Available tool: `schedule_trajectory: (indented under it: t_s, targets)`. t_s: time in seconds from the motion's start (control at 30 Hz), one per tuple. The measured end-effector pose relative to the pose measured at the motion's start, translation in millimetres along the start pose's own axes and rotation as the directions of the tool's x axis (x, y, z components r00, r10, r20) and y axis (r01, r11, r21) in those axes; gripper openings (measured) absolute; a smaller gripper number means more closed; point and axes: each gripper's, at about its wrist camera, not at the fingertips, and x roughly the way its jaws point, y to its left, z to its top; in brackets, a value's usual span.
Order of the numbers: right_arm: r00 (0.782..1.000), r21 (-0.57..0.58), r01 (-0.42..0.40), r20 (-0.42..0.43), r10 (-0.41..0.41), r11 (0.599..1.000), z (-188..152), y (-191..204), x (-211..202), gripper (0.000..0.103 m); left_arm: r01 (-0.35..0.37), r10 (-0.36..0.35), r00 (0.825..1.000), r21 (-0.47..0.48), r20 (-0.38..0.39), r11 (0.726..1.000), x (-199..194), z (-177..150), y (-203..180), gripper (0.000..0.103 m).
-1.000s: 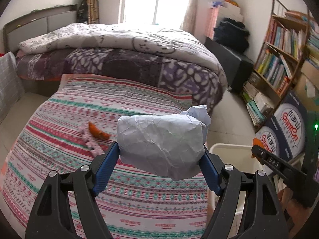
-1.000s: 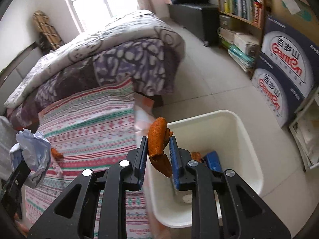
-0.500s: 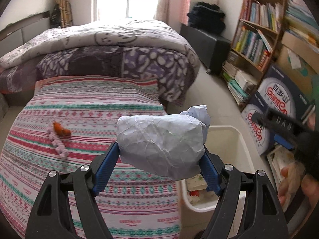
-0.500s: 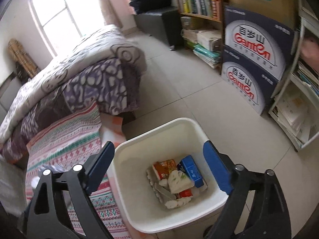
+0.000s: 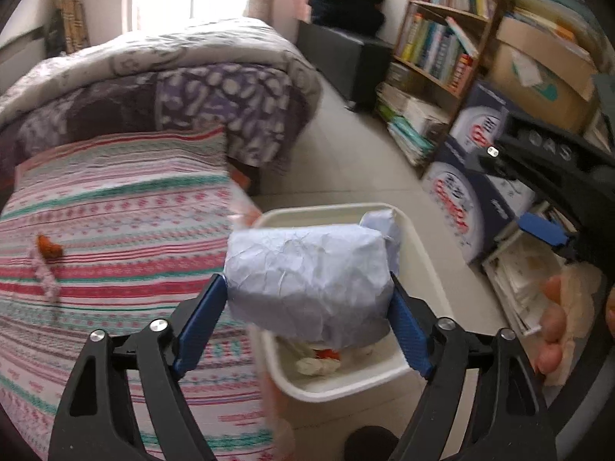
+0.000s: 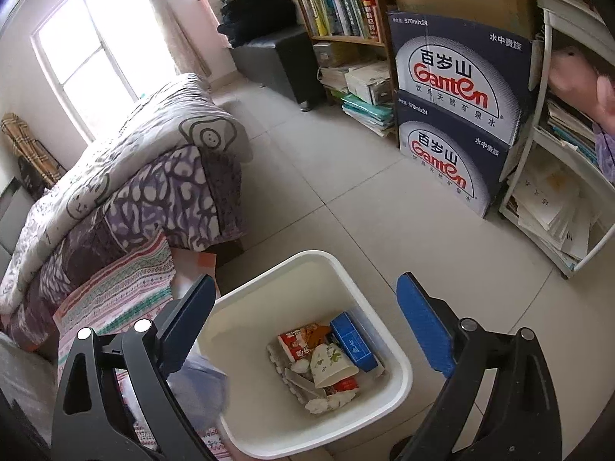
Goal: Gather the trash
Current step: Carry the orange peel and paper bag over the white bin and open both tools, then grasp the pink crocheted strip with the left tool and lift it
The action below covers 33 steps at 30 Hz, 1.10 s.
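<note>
A crumpled pale blue paper ball point(image 5: 307, 276) sits between the blue pads of my left gripper point(image 5: 306, 282), which hangs over the near part of the white trash bin point(image 5: 419, 253). Its jaws are opening, but the pad tips still touch the paper. My right gripper point(image 6: 303, 279) is over the same bin point(image 6: 307, 257), its jaws opening wide with nothing between them. The bin holds a red packet point(image 6: 298, 344), a blue box point(image 6: 353, 342) and a paper cup point(image 6: 330, 365). An orange scrap point(image 5: 48, 247) and a pink cord point(image 5: 44, 276) lie on the striped bedsheet point(image 5: 115, 211).
The bin stands on the tiled floor point(image 6: 346, 176) against the bed's edge. Folded quilts point(image 6: 153, 161) are piled further up the bed. Stacked Ganten boxes point(image 6: 457, 115), bookshelves point(image 6: 342, 4) and a white rack point(image 6: 557, 199) line the right side. A person's hand point(image 5: 553, 326) is at the right edge.
My right gripper opened and the orange scrap it held is gone from its jaws. My left gripper carried the paper ball from over the bed to over the bin.
</note>
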Motion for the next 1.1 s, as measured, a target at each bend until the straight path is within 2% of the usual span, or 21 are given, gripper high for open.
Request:
schedule_trajectory:
  t_s: [0.07, 0.13, 0.27, 0.33, 0.4, 0.47, 0.5, 0.6, 0.63, 0.73, 0.83, 0.9, 0.97, 1.03, 1.1]
  targets:
    - [1.000, 0.014, -0.002, -0.001, 0.002, 1.000, 1.0, -2.9, 0.6, 0.092, 0.009, -0.009, 1.000, 0.022, -0.013, 1.000, 2.4, -1.2, -2.5, 0.089]
    - [1.000, 0.028, -0.010, -0.006, 0.011, 1.000, 0.9, -3.6, 1.3, 0.092, -0.022, 0.022, 1.000, 0.024, -0.011, 0.999, 3.8, -0.5, 4.1, 0.090]
    - [0.999, 0.010, -0.034, -0.025, 0.034, 0.999, -4.7, 7.0, 3.9, 0.092, -0.066, 0.064, 0.997, -0.054, -0.039, 0.996, 9.0, 2.2, 36.8, 0.090]
    - [0.998, -0.013, -0.045, -0.038, 0.045, 0.999, -9.2, 14.4, 5.5, 0.092, -0.117, 0.114, 0.993, -0.098, -0.036, 0.988, 8.3, 4.9, 58.4, 0.090]
    - [0.997, -0.029, -0.058, -0.053, 0.056, 0.998, -13.8, 21.6, 7.6, 0.092, -0.220, 0.216, 0.976, -0.143, -0.039, 0.965, 7.8, 7.3, 82.7, 0.090]
    - [0.995, -0.049, -0.069, -0.069, 0.065, 0.996, -19.1, 29.5, 10.6, 0.094, -0.307, 0.298, 0.952, -0.227, -0.074, 0.924, 10.2, 8.2, 117.3, 0.090]
    - [0.995, -0.060, -0.073, -0.079, 0.068, 0.996, -21.4, 33.0, 12.6, 0.094, -0.331, 0.317, 0.944, -0.264, -0.095, 0.906, 11.2, 7.9, 131.9, 0.090]
    - [0.991, -0.083, -0.086, -0.110, 0.076, 0.993, -28.0, 42.9, 18.1, 0.094, -0.430, 0.395, 0.903, -0.370, -0.170, 0.824, 16.5, 3.1, 182.5, 0.090]
    - [0.990, -0.088, -0.089, -0.116, 0.079, 0.992, -29.7, 45.2, 18.9, 0.094, -0.473, 0.429, 0.881, -0.396, -0.200, 0.787, 19.1, 0.8, 202.1, 0.090]
    - [0.987, -0.111, -0.099, -0.134, 0.084, 0.989, -35.4, 55.6, 22.1, 0.094, -0.533, 0.468, 0.846, -0.435, -0.256, 0.726, 28.0, -4.0, 239.3, 0.090]
    - [0.985, -0.133, -0.111, -0.149, 0.091, 0.985, -40.8, 65.8, 24.2, 0.094, -0.576, 0.487, 0.818, -0.430, -0.306, 0.696, 39.2, -12.0, 265.6, 0.090]
    - [0.982, -0.147, -0.119, -0.162, 0.095, 0.982, -45.1, 73.6, 26.0, 0.095, -0.574, 0.470, 0.819, -0.431, -0.330, 0.696, 46.6, -18.6, 277.0, 0.090]
    - [0.981, -0.157, -0.124, -0.170, 0.097, 0.980, -48.6, 80.3, 27.5, 0.095, -0.549, 0.431, 0.834, -0.440, -0.345, 0.711, 53.3, -29.6, 288.8, 0.089]
    - [0.980, -0.167, -0.129, -0.175, 0.100, 0.977, -52.4, 88.4, 28.7, 0.095, -0.514, 0.415, 0.857, -0.438, -0.307, 0.737, 49.9, -34.8, 294.1, 0.082]
    - [0.978, -0.181, -0.135, -0.184, 0.102, 0.974, -57.9, 98.1, 31.1, 0.095, -0.490, 0.401, 0.870, -0.416, -0.285, 0.767, 43.5, -37.0, 298.7, 0.060]
